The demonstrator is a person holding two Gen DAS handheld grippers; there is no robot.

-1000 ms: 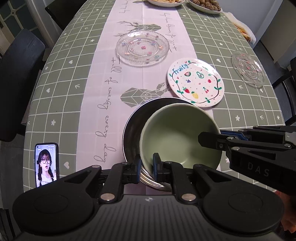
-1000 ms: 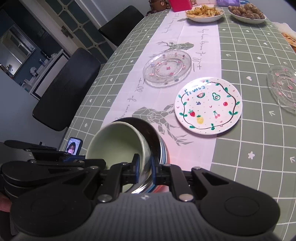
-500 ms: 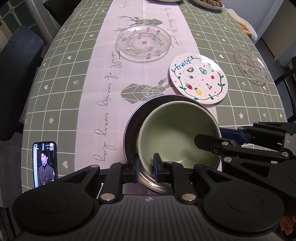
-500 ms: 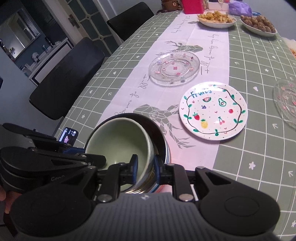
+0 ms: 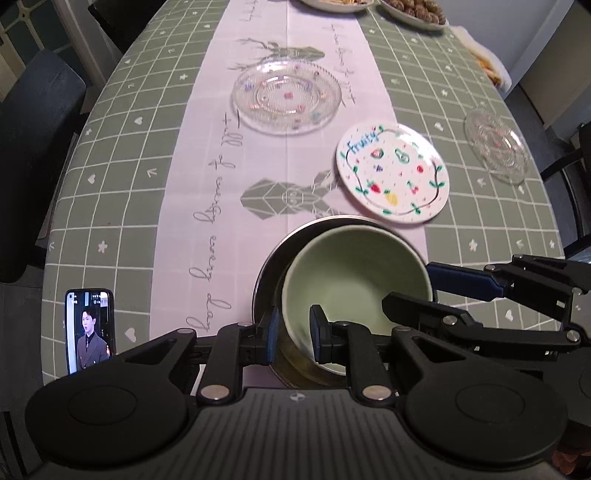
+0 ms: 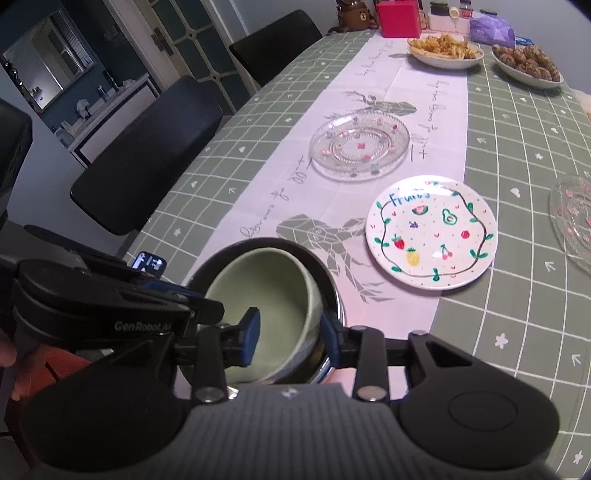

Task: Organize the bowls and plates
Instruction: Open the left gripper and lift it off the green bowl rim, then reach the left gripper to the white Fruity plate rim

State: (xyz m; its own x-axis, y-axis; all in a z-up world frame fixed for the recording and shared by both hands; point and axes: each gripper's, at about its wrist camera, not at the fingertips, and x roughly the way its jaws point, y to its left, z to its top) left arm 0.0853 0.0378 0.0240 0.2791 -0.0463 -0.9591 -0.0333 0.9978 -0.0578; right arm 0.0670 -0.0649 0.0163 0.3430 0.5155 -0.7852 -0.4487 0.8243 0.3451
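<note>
A pale green bowl [image 5: 354, 273] sits inside a dark steel bowl [image 5: 269, 273] at the near table edge; both also show in the right wrist view, the green bowl [image 6: 269, 291] and the steel bowl [image 6: 325, 273]. My left gripper [image 5: 293, 338] has opened and straddles the green bowl's near rim. My right gripper [image 6: 290, 338] has opened and straddles the rims of both bowls on the right side. A white fruit-painted plate [image 5: 393, 177] lies beyond. A large clear glass plate [image 5: 286, 98] sits on the runner. A small glass plate [image 5: 496, 146] lies far right.
A phone [image 5: 89, 328] lies at the near left table edge. Two bowls of food [image 6: 445, 53] stand at the far end with a red box [image 6: 399, 18]. Black chairs [image 6: 147, 155] line the left side. The table has a green checked cloth [image 5: 110, 166].
Both grippers have opened their jaws from a tight pinch on the bowl rims. The green bowl has settled lower into the steel bowl. The cameras have shifted slightly.
</note>
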